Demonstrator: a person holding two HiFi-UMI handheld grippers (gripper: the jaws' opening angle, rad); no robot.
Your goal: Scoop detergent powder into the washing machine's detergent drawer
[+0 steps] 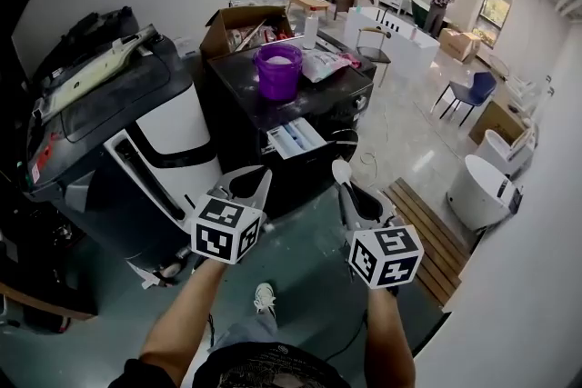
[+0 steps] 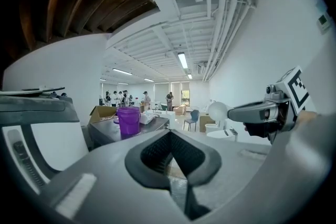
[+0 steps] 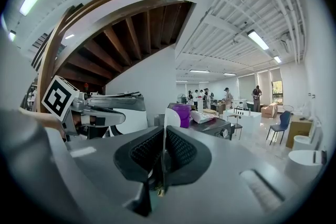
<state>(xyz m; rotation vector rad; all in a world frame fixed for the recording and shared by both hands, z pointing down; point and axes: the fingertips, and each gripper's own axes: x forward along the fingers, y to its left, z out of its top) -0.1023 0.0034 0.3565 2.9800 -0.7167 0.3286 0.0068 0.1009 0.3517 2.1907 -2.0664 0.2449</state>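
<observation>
The black washing machine (image 1: 238, 118) stands ahead with its detergent drawer (image 1: 296, 139) pulled out, white and blue inside. A purple bucket (image 1: 278, 71) with pale powder sits on its top. My right gripper (image 1: 350, 195) is shut on the handle of a white spoon (image 1: 341, 171), whose bowl points up and toward the drawer. In the right gripper view the spoon (image 3: 171, 118) stands edge-on between the pads (image 3: 181, 150). My left gripper (image 1: 247, 186) hangs beside it, left of the drawer, open by a narrow gap with nothing in it (image 2: 172, 157).
A big grey and white machine (image 1: 118, 132) fills the left. Behind the bucket are a cardboard box (image 1: 238, 27) and a plastic bag (image 1: 323, 64). A wooden pallet (image 1: 427, 227) and a white round bin (image 1: 477, 191) lie at the right. People stand far back.
</observation>
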